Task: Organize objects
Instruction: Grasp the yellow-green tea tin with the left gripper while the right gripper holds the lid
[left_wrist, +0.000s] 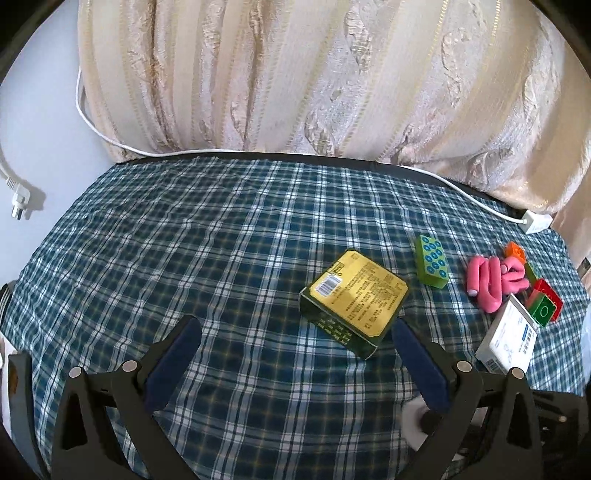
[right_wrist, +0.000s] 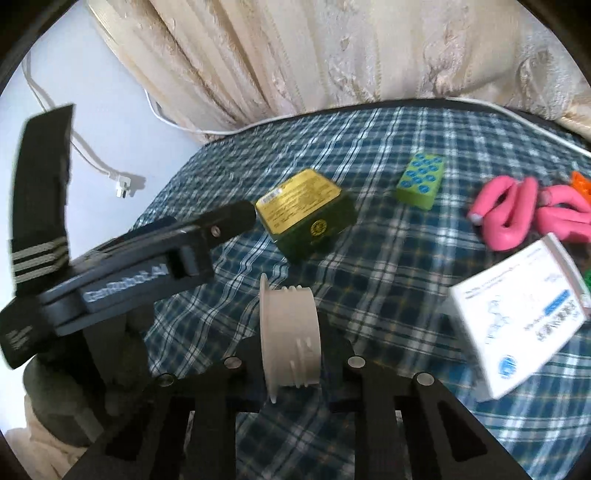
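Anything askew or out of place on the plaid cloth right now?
The white medicine box sits tilted, one end propped on the toy pile by the pink bendy toy. The green-and-yellow box lies skewed to the plaid. Right gripper holds a white threaded cap; left gripper is open.

- Left tool (left_wrist: 293, 338) spread wide above the plaid-covered bench (left_wrist: 184, 240).
- Yellow-green box (left_wrist: 354, 297) lies just ahead of its fingers.
- Green studded block (left_wrist: 432, 266), pink foam roller (left_wrist: 491, 282), and white carton (left_wrist: 508, 339) lie to the right.
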